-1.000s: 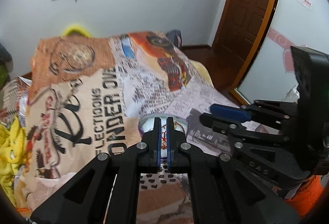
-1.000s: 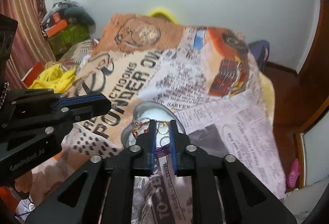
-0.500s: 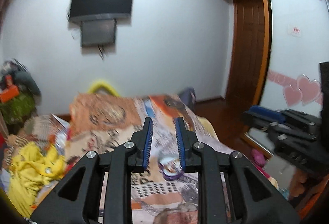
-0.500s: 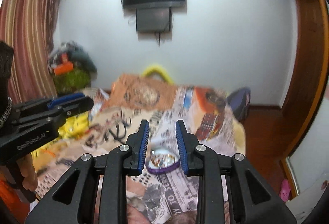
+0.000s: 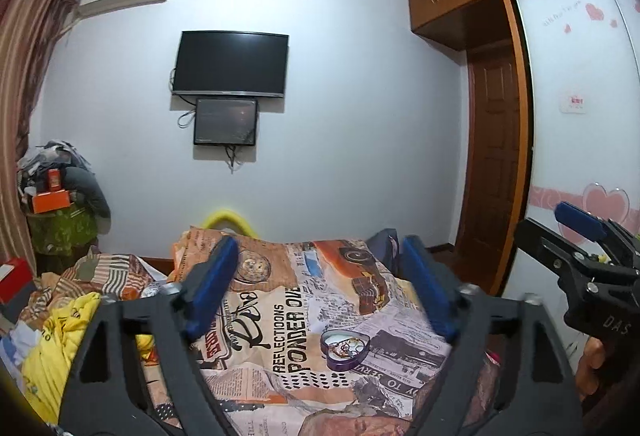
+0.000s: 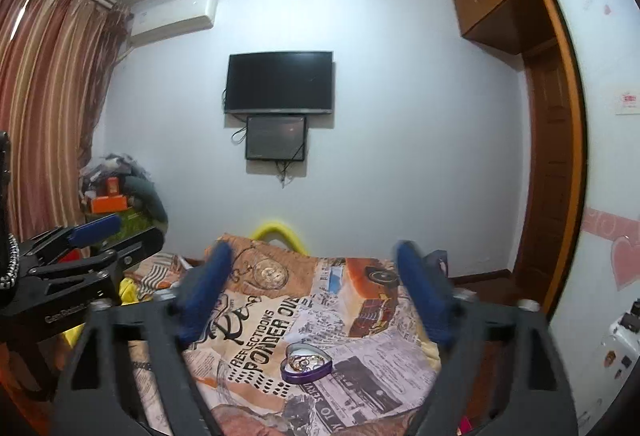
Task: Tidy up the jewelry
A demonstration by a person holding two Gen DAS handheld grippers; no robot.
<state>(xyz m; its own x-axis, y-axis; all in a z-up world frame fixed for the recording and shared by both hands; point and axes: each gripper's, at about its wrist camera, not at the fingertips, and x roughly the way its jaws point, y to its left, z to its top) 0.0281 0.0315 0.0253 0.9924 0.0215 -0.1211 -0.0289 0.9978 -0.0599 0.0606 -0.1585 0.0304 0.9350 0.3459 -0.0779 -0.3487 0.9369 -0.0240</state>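
Observation:
A purple heart-shaped tin (image 5: 345, 349) holding a tangle of jewelry lies on the printed bedspread (image 5: 280, 300). It also shows in the right wrist view (image 6: 306, 357). My left gripper (image 5: 320, 268) is open wide and empty, raised well back from the tin. My right gripper (image 6: 312, 268) is also open wide and empty, at about the same distance. Each gripper appears at the edge of the other's view: the right gripper (image 5: 580, 232) and the left gripper (image 6: 100, 236).
A bed with a newspaper-print cover (image 6: 280, 316) fills the foreground. Yellow clothes (image 5: 56, 336) lie at its left. A TV (image 5: 230, 64) hangs on the far wall. A wooden door (image 5: 496, 164) and a wardrobe (image 5: 580, 116) stand at the right. Curtains (image 6: 44, 108) hang at left.
Both grippers pulled up and back from the tin, from right over it to well away. Both opened from nearly shut to wide open.

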